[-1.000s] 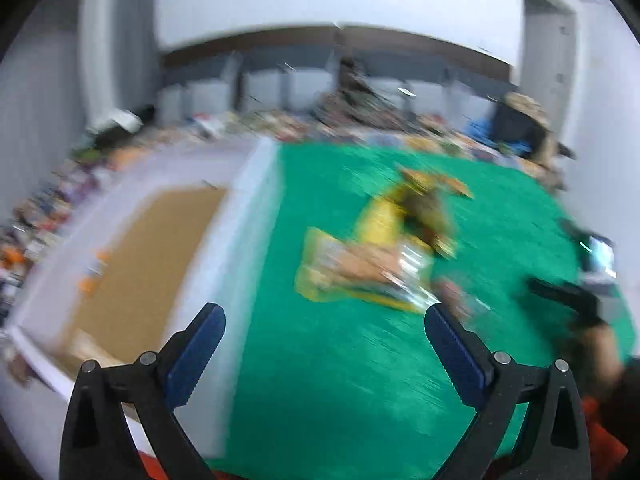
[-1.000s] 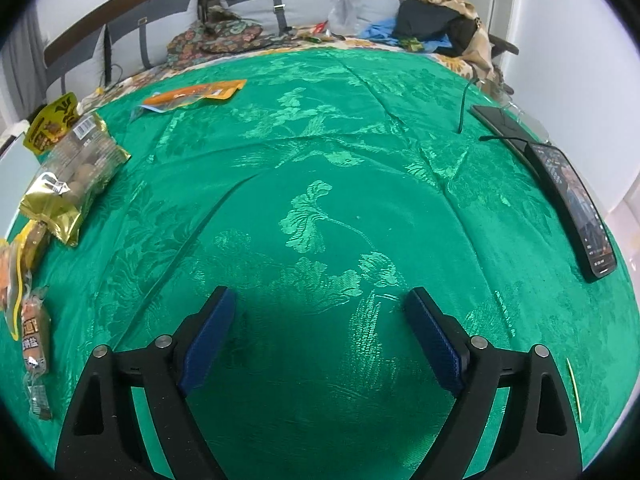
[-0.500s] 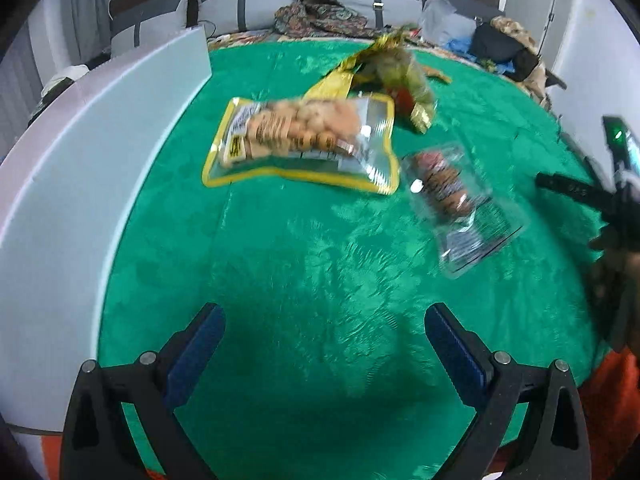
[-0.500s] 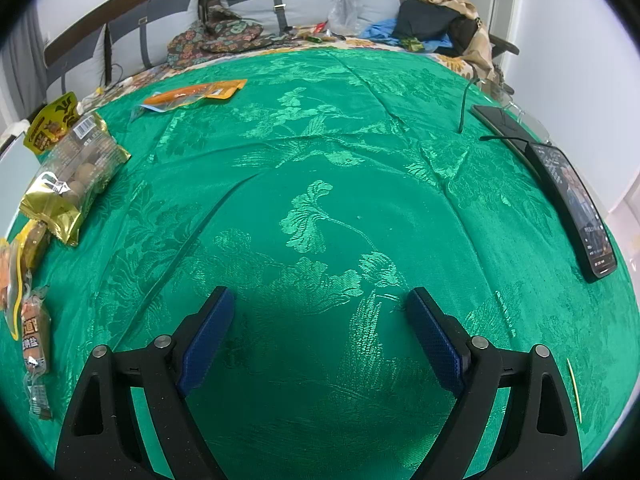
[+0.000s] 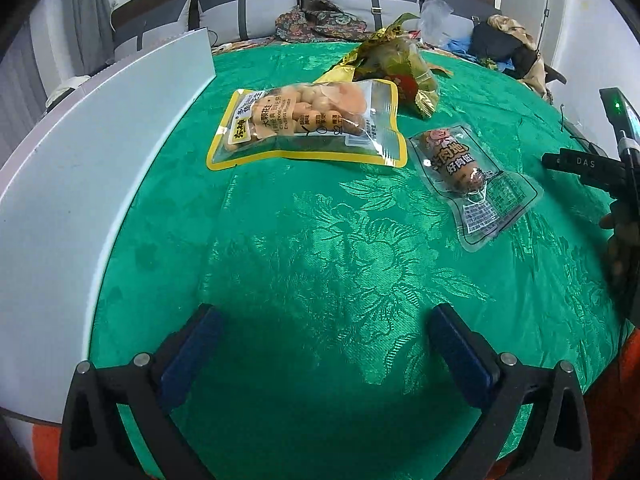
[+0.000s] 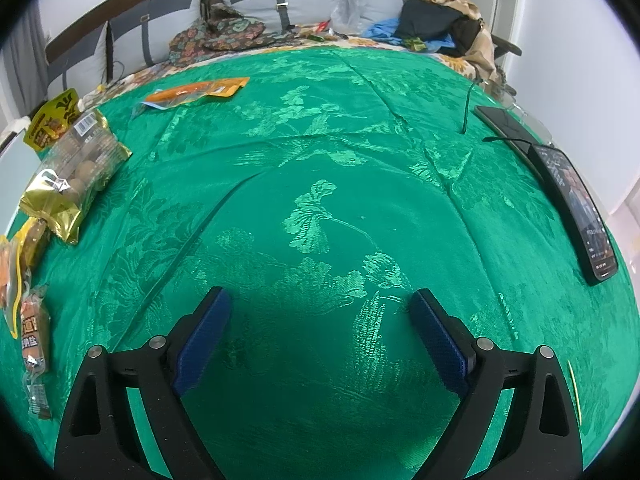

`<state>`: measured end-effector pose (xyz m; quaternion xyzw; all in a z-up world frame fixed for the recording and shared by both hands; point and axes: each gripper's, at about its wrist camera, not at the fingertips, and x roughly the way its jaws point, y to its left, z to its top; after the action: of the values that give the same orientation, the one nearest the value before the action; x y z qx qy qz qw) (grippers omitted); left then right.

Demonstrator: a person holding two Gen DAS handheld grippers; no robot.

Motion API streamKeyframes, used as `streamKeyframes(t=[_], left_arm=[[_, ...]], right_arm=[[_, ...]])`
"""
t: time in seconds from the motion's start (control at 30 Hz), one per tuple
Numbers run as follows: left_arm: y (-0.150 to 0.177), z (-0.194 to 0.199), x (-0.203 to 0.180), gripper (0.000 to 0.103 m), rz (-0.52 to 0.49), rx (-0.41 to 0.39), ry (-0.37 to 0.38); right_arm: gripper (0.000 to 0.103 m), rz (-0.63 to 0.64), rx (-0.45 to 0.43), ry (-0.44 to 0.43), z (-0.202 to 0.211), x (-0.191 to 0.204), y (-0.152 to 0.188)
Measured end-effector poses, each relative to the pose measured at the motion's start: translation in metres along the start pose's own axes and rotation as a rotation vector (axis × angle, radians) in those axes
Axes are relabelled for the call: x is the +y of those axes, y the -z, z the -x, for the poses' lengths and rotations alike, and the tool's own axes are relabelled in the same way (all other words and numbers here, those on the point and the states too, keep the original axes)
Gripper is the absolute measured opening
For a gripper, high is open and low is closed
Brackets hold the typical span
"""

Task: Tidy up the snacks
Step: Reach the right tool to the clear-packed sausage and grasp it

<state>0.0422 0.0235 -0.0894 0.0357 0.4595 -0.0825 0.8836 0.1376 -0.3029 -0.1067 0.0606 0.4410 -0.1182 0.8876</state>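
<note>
In the left wrist view my left gripper (image 5: 320, 328) is open and empty, low over the green cloth (image 5: 320, 248). Ahead lie a yellow-edged clear snack bag (image 5: 308, 124), a clear sausage packet (image 5: 472, 176) to its right, and a gold bag (image 5: 396, 68) behind. The white box wall (image 5: 92, 168) stands at the left. In the right wrist view my right gripper (image 6: 320, 320) is open and empty over bare cloth. The gold bag (image 6: 72, 176), the sausage packet (image 6: 34, 344) and an orange packet (image 6: 196, 90) lie to its left.
A phone (image 6: 576, 208) and a black tablet with a cable (image 6: 504, 124) lie at the right edge of the cloth. A thin yellow stick (image 6: 574, 384) lies near the right front. A sofa with clothes and bags (image 6: 432, 24) runs behind. The other gripper's body (image 5: 600, 168) shows at the right.
My left gripper has swung right and down from over the white box to low over the cloth facing the snack bags. The right gripper has not moved.
</note>
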Motion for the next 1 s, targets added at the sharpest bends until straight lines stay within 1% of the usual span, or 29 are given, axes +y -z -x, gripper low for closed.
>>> streamKeyframes(t=[0.13,0.3,0.37,0.4,0.43,0.5,0.53,0.57,0.6,0.63,0.7,0.73,0.77,0.8,0.83,0.9,0.93,0.97,1.0], left_arm=[[0.002,-0.004,-0.003,0.103,-0.008,-0.006,0.003],[0.004,-0.003,-0.002,0.103,-0.033,-0.008,0.025],[0.007,-0.002,-0.001,0.103,-0.039,-0.019,0.031],[0.008,-0.001,-0.001,0.103,-0.042,-0.025,0.031],[0.009,-0.001,-0.002,0.103,-0.042,-0.031,0.031],[0.01,0.0,-0.002,0.103,-0.042,-0.036,0.029],[0.01,0.0,-0.002,0.103,-0.042,-0.037,0.029],[0.01,0.0,-0.002,0.103,-0.043,-0.038,0.029],[0.01,0.0,-0.002,0.103,-0.044,-0.039,0.03],[0.011,0.001,-0.002,0.103,-0.046,-0.041,0.032],[0.011,0.001,-0.001,0.103,-0.05,-0.043,0.036],[0.011,0.001,-0.001,0.103,-0.051,-0.045,0.038],[0.012,0.002,-0.001,0.103,-0.051,-0.046,0.039],[0.012,0.002,-0.001,0.103,-0.051,-0.045,0.038],[0.013,0.002,-0.001,0.103,-0.051,-0.047,0.038],[0.013,0.003,-0.001,0.103,-0.051,-0.049,0.038],[0.013,0.003,-0.001,0.103,-0.051,-0.049,0.038],[0.013,0.003,-0.001,0.103,-0.05,-0.05,0.038],[0.013,0.003,-0.001,0.103,-0.05,-0.052,0.038]], right_arm=[[0.095,0.0,0.0,0.0,0.0,0.0,0.0],[0.095,0.003,0.002,-0.004,0.0,0.0,0.0],[0.094,-0.003,0.065,-0.031,0.004,0.005,-0.001],[0.094,-0.021,0.081,-0.071,0.008,0.008,-0.001],[0.093,-0.05,0.092,-0.181,0.016,0.017,0.002],[0.093,-0.035,0.115,-0.297,0.027,0.042,0.006],[0.093,0.013,0.13,-0.344,0.034,0.065,0.008],[0.093,0.052,0.138,-0.374,0.039,0.083,0.01],[0.093,0.106,0.152,-0.4,0.043,0.106,0.013],[0.093,0.158,0.171,-0.409,0.044,0.127,0.016],[0.093,0.243,0.21,-0.386,0.04,0.158,0.024],[0.095,0.29,0.226,-0.356,0.036,0.172,0.029],[0.095,0.371,0.205,-0.267,0.034,0.19,0.037],[0.094,0.418,0.189,-0.232,0.033,0.199,0.04],[0.093,0.436,0.153,-0.252,0.036,0.204,0.042],[0.093,0.417,0.171,-0.267,0.032,0.203,0.042],[0.09,0.413,0.168,-0.26,0.031,0.2,0.041],[0.089,0.407,0.163,-0.243,0.031,0.195,0.04],[0.086,0.398,0.159,-0.234,0.031,0.189,0.037]])
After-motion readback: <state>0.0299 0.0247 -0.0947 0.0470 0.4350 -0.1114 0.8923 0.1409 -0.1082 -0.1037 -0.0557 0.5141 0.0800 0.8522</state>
